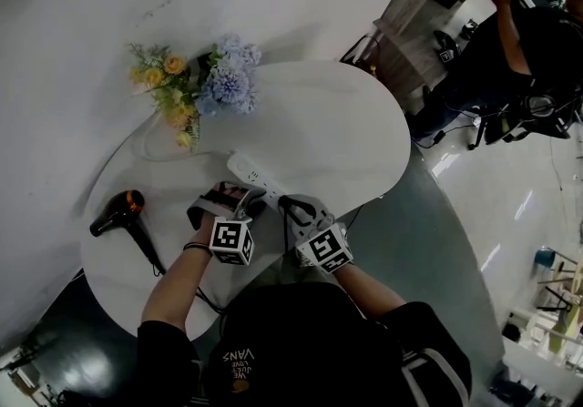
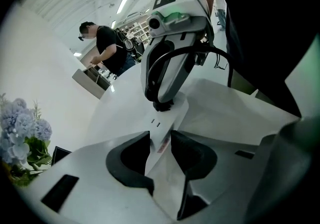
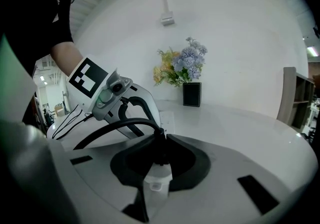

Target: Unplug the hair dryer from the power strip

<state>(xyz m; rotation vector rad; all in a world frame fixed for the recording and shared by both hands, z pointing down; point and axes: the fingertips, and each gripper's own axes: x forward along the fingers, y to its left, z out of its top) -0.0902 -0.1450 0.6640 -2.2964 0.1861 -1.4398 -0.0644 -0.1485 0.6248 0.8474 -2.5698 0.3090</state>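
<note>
- Hair dryer (image 1: pixel 123 217): lies on its side at the far left of the round white bench (image 1: pixel 364 123), well apart from both grippers. Nobody is touching it, so leave it there.
- Left hand-held gripper (image 2: pixel 161 140): jaws stand fairly wide, but the pads press on either side of the white power strip (image 2: pixel 167 118). This is your anchor. Keep the squeeze firm and press the strip down onto the bench so it can't lift or slide.
- Power strip: lies flat on the bench between you and the flowers (image 1: pixel 205 86). The gripped end is the one nearer you.
- Plug (image 3: pixel 161 153): black, standing on the strip's top face, and it looks still seated. The task is not done yet.
- Right hand-held gripper (image 3: pixel 161 139): jaws closed down narrow on the plug body. Its cord (image 3: pixel 112 129) arcs out of the plug and off to the left in that gripper's view.
- Best next move, as I judge it: pull the right gripper straight away from the strip's face, along the line of the prongs. Don't rock it sideways or twist it.
- Keep the pads on the plug body, not on the cord. A grip that slides onto the cord will likely slip or strain it.
- Pull steadily and don't jerk. The two grippers sit just beside each other, so a sudden release could knock them together or drag the strip toward the flowers.
</note>
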